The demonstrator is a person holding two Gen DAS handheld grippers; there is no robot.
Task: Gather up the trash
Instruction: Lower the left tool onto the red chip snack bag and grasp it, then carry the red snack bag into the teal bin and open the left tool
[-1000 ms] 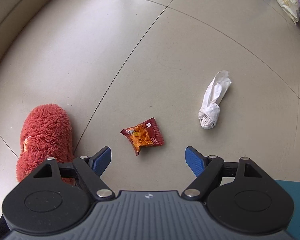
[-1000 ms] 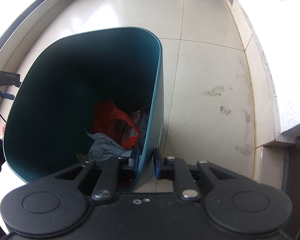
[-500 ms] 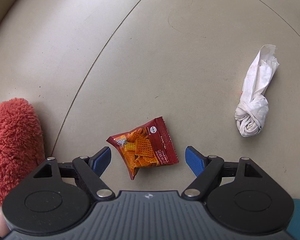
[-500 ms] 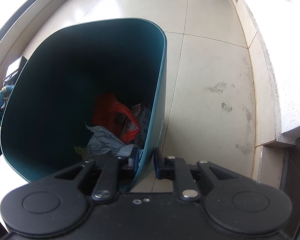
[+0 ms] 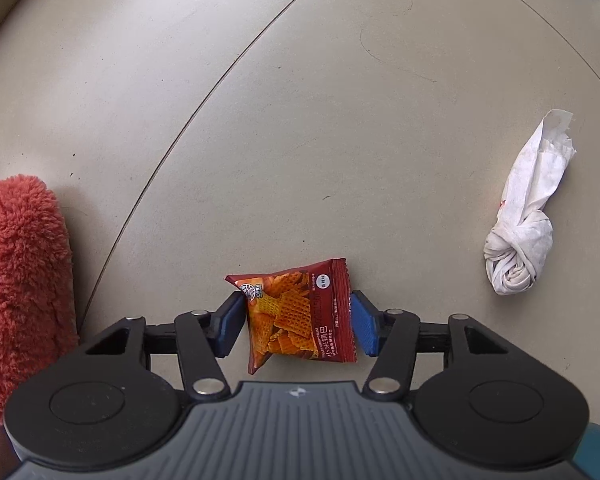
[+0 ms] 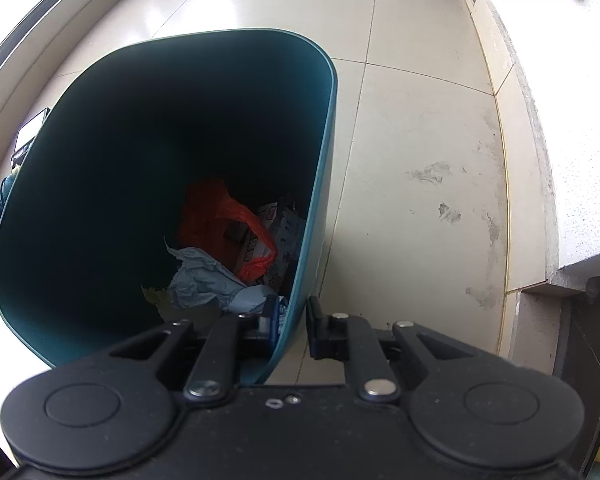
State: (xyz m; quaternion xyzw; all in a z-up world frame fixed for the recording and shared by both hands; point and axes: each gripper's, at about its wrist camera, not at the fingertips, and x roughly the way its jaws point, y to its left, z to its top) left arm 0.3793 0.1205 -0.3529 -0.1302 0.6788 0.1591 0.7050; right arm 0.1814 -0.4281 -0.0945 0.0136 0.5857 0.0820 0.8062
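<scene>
— Closing in now: the left hand-held gripper [image 5: 296, 326] has dropped right down over the snack packet [image 5: 298, 316] since a second ago, and its jaws, which stood wide apart then, are closing with the packet between the blue pads [image 5: 230, 326]. They sit at its two edges; a firm pinch, I'd say, isn't there yet.

— So the pickup is on?

— That's how I read it. The packet lies flat on the floor [image 5: 260, 140], so the squeeze has to catch crinkly film that could slip out.

— And the other hand?

— The right hand-held gripper [image 6: 292, 326] hasn't budged: clenched on the near wall of the teal bin [image 6: 324, 140], one pad inside, one outside.

— What does each camera give us that the other can't?

— Only the left one shows what's left to collect: the packet, and farther right, well apart from it, a knotted white wrapper [image 5: 520, 232]. A fuzzy red slipper [image 5: 20, 280] sits at the left edge. Only the right one looks into the bin: blue crumpled paper [image 6: 208, 280] nearest, a red plastic bag [image 6: 220, 216] behind it, printed cartons alongside. How far the bin stands from the packet, neither view tells.
</scene>
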